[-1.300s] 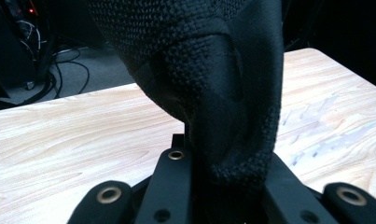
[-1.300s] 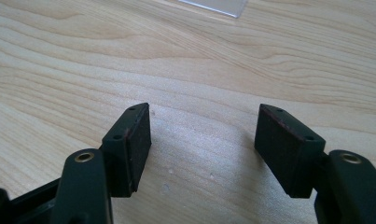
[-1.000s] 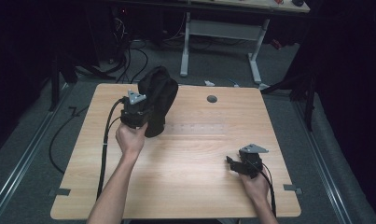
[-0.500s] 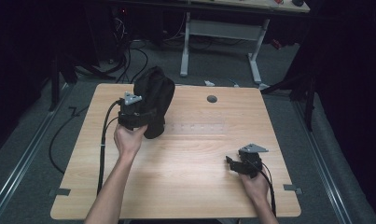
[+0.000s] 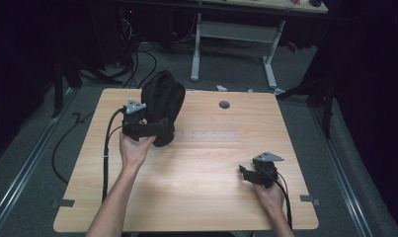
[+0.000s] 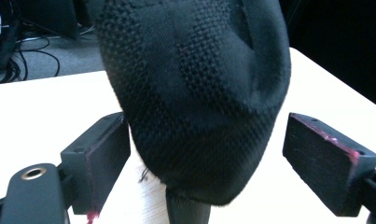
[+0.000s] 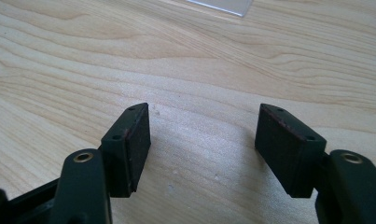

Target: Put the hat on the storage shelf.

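I see a black knit cloth bag, coarse and matt. Table is pale smooth wood. Pads look matt rubber.

The right gripper enters from the 6 o'clock edge of the right gripper view, its two black jaws spread well apart with nothing between them. One jaw rises from 7 o'clock, the other from 5 o'clock; each ends in a flat rectangular pad (the inner faces turned toward each other). A brass-coloured ring sits on each jaw arm, one at 8 o'clock, one at 4 o'clock. Beneath and beyond the jaws lies the counter, a pale wood surface whose grain runs roughly from 9 o'clock to 3 o'clock. Soft shadows of the jaws fall on the wood between the pads. At 12 o'clock, a pale grey patch crosses the frame edge; what it is cannot be told.
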The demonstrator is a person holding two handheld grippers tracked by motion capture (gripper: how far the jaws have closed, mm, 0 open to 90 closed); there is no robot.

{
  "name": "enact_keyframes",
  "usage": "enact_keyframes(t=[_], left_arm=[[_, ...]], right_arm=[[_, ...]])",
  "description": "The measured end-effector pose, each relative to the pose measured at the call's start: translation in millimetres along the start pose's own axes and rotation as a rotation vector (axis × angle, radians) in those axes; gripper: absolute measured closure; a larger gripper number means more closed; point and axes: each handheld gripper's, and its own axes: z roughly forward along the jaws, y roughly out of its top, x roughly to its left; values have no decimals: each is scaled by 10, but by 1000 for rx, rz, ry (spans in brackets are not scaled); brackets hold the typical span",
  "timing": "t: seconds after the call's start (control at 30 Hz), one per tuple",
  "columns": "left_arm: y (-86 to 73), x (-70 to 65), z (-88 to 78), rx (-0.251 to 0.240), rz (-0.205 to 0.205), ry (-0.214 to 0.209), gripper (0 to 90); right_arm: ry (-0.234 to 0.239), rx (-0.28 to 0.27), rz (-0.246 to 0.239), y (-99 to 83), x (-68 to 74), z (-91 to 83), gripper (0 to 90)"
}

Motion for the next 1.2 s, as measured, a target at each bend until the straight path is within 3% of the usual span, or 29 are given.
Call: enact_keyframes(t=[0.27,0.47,1.03,1.2], left_arm=[[40,7,-195,-5,-8,-40,150],[68,61,-347,-14,-12,-44,155],[54,327,-702,-15,-68,-44,170],[-12,406,-781,10,-87,-56,179]], right_arm=[[0,0,-1,1,0,2,357],[-1,0,1,2,1,3,357],[-1,0,1,2,1,4,357],[-1,0,2,2,1,4,358]])
